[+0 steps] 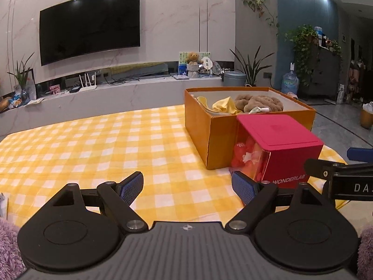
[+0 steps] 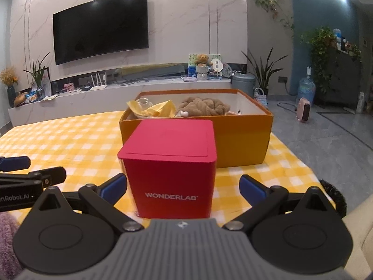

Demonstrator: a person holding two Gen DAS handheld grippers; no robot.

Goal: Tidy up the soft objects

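Brown plush (image 2: pixel 201 107), fluffy, in orange box (image 2: pixel 242 137), both grippers' fingers apart, empty.

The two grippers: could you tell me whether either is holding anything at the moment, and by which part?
Nothing is held. The left gripper is open over bare tablecloth. The right gripper is open, its jaws on either side of the red box, not closed on it.

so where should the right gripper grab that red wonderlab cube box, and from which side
Probably by its two upright side walls, coming straight in from the near, logo side. The red cube-shaped WONDERLAB box stands upright on the yellow checked tablecloth, already centred between the open right gripper fingers. Its sides are flat and parallel, and the orange cardboard box close behind blocks the far side.
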